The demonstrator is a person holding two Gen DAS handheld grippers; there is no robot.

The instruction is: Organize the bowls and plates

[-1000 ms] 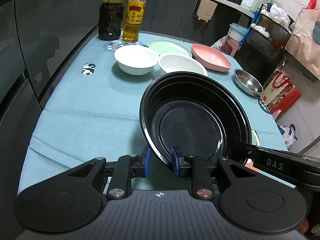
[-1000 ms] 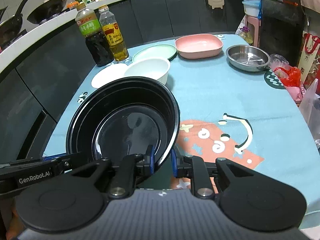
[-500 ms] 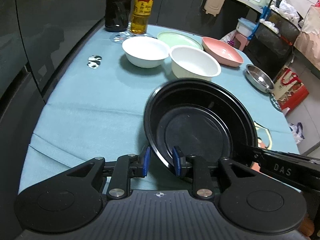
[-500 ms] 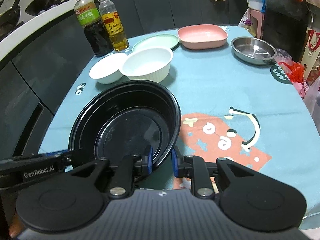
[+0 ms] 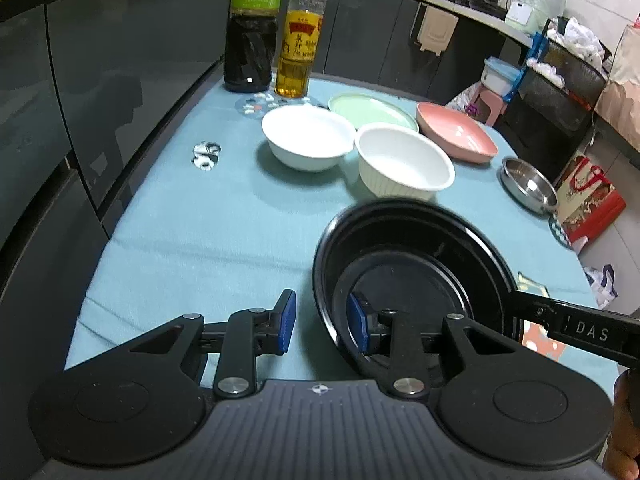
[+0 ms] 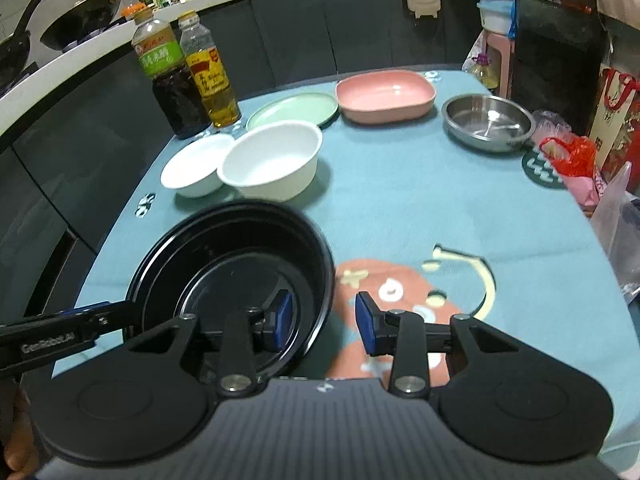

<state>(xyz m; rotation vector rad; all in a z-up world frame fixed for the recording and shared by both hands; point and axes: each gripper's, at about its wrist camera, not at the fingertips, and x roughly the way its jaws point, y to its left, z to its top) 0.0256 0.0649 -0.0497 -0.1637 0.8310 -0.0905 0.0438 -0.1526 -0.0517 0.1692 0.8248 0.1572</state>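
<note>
Now your left tongs (image 5: 322,326) and right tongs (image 6: 324,324) have just been opening. Both stand apart, straddling opposite rims of the black bowl (image 5: 416,240) on the tabletop (image 5: 224,216), pads clear.

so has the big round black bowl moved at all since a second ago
Yes. The big round black bowl has dropped away from the ribbed white bowl onto the teal tablecloth as the left gripper and right gripper jaws opened.

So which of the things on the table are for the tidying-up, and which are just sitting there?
For the job: black bowl, two white bowls, green plate, pink dish, steel bowl.

Just lying about: dark sauce bottle, oil bottle, red bag, wok on the counter.
</note>
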